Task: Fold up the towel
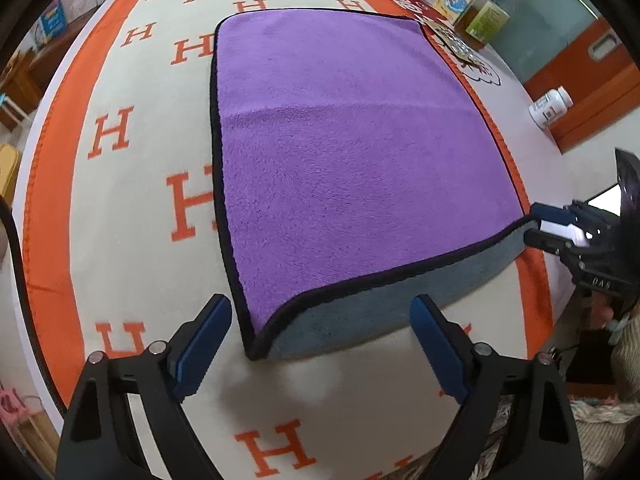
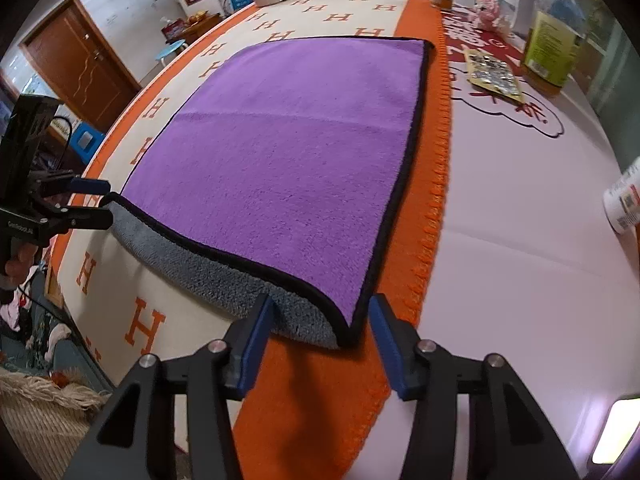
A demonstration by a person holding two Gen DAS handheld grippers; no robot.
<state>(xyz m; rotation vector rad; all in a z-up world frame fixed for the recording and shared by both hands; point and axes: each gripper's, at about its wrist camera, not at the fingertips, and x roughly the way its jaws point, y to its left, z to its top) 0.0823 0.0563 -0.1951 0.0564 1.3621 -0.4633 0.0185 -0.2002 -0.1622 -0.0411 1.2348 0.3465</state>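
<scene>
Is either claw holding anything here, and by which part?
Nothing is clamped. The left claw and right claw are both open, each straddling a near corner of the purple towel, whose near edge is raised.

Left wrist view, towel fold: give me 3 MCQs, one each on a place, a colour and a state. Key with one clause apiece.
1. What is the towel lying on?
A. a bare wooden floor
B. the H-patterned cloth
C. a chair seat

2. What colour is the towel's underside, which shows where the near edge curls up?
A. orange
B. white
C. grey

3. How do the jaws of the left gripper stand?
A. open, one on each side of the near left corner
B. shut on the far edge
C. shut and clear of the towel

Key:
1 B: orange H letters surround the towel on the cream cloth.
2 C: a grey band shows below the black hem of the purple top.
3 A: the blue pads stand wide apart with the corner between them.
</scene>
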